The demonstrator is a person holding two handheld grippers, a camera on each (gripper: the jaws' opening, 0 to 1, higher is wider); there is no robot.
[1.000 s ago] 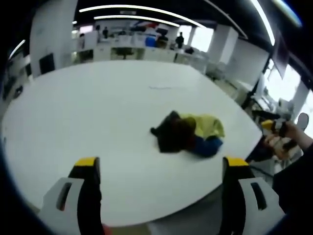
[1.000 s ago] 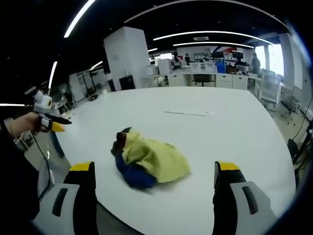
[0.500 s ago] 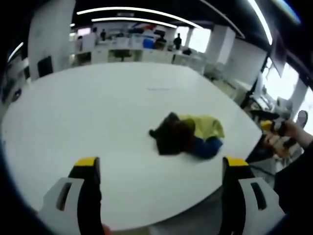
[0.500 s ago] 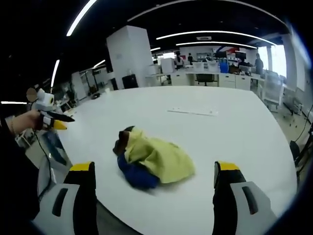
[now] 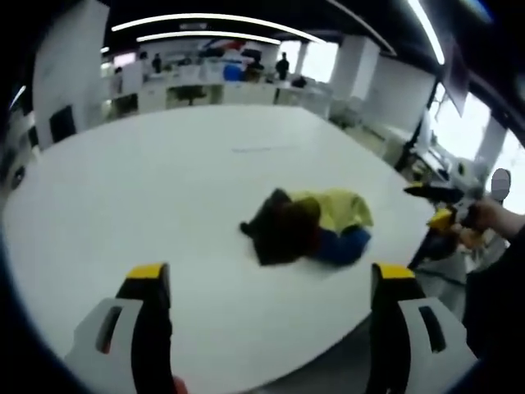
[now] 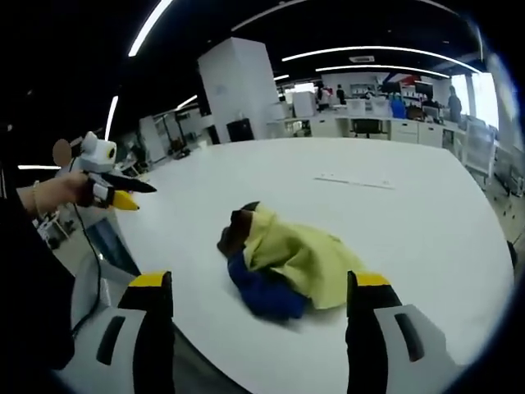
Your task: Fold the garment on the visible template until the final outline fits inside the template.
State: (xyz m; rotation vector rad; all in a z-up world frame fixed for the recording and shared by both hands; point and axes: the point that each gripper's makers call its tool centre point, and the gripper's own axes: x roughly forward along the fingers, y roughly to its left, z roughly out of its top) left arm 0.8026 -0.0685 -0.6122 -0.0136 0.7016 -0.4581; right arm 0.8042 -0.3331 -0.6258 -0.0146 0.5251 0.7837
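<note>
I hold both grippers above the near edge of the round white worktop [image 5: 148,189], left gripper [image 5: 267,283] and right gripper [image 6: 256,287] with fingers spread and empty. The crumpled yellow, blue and dark brown garment [image 6: 283,258] lies ahead of the fingers, apart from them.

An open-plan office, it seems: rows of desks [image 6: 385,129] with chairs beyond the far edge of the white tabletop [image 6: 394,205], long ceiling lights [image 5: 205,18], pillars [image 6: 246,90], and distant, blurred people [image 5: 283,64].
</note>
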